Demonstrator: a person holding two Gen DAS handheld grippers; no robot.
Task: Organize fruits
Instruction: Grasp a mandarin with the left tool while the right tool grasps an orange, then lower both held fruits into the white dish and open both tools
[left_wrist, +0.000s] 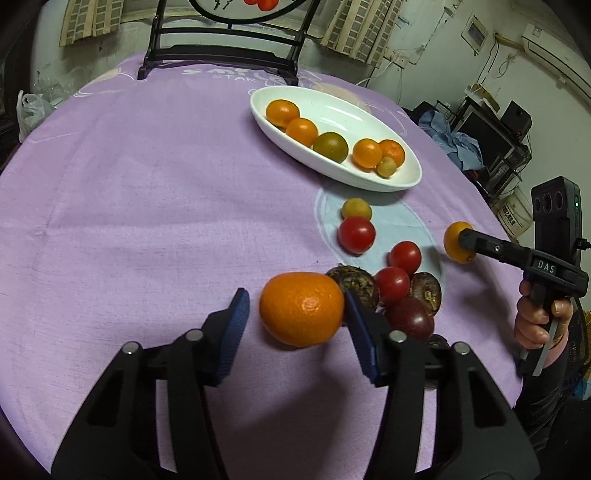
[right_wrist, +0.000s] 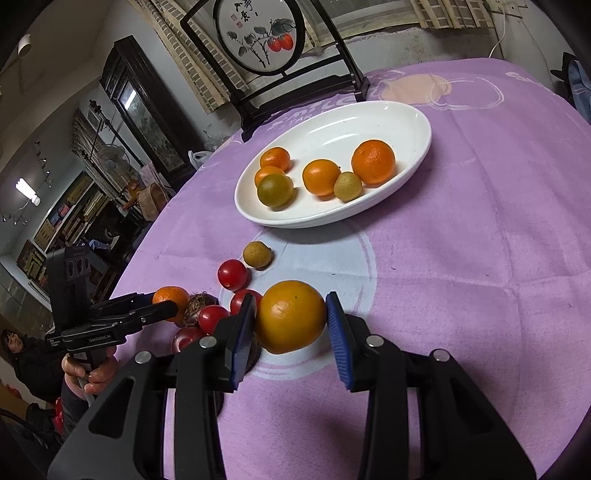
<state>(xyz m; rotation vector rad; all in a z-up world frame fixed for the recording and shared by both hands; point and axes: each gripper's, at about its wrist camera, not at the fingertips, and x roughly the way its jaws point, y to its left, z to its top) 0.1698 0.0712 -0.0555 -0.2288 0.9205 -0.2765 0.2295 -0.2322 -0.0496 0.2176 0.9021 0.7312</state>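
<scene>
A white oval dish (left_wrist: 402, 177) (right_wrist: 413, 122) on the purple tablecloth holds several oranges, a green citrus and a small yellow fruit. My left gripper (left_wrist: 295, 314) is open around an orange mandarin (left_wrist: 301, 308) on the cloth; the right pad touches it, the left pad stands apart. My right gripper (right_wrist: 290, 325) is shut on a yellow-orange citrus (right_wrist: 290, 315), which also shows in the left wrist view (left_wrist: 456, 242). Loose beside them lie red cherry tomatoes (left_wrist: 356, 234), dark brown fruits (left_wrist: 352, 282) and a small yellow fruit (left_wrist: 356, 208).
A dark wooden chair (left_wrist: 221, 48) with a round painted panel (right_wrist: 258, 37) stands at the table's far edge. The table edge drops off on the right in the left wrist view, with shelves and clutter (left_wrist: 491, 144) beyond.
</scene>
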